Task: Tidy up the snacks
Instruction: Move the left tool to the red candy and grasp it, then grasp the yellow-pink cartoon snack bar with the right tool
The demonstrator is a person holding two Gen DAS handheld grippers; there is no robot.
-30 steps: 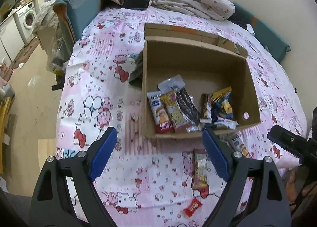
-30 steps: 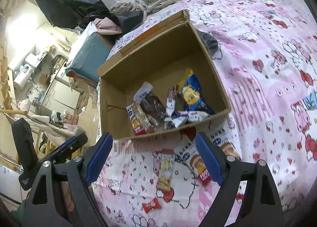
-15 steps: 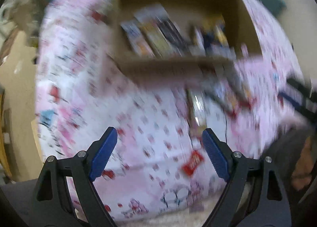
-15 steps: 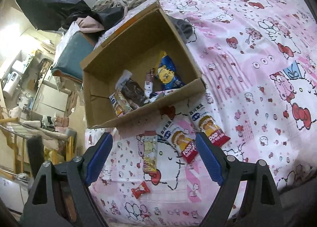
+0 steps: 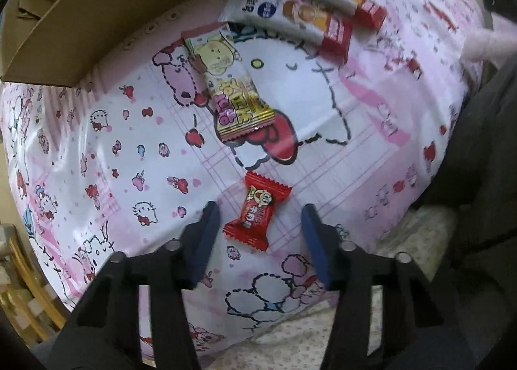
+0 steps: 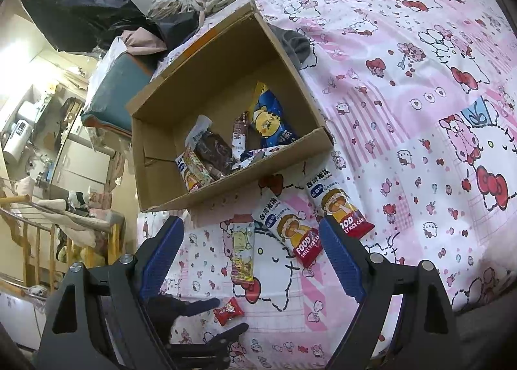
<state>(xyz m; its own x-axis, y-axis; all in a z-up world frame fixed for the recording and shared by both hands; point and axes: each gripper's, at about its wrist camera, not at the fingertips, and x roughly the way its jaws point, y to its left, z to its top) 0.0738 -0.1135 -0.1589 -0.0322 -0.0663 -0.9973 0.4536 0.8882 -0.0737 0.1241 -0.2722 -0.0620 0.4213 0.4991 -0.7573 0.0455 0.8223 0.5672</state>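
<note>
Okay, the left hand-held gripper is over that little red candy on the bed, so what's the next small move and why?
Probably close the left hand-held gripper the rest of the way on the red candy. Its jaws have just been closing, the candy lies between the fingers, and gaps still show on both sides, so nothing is pinched yet. Four snacks remain on the bedsheet outside the box.
</note>
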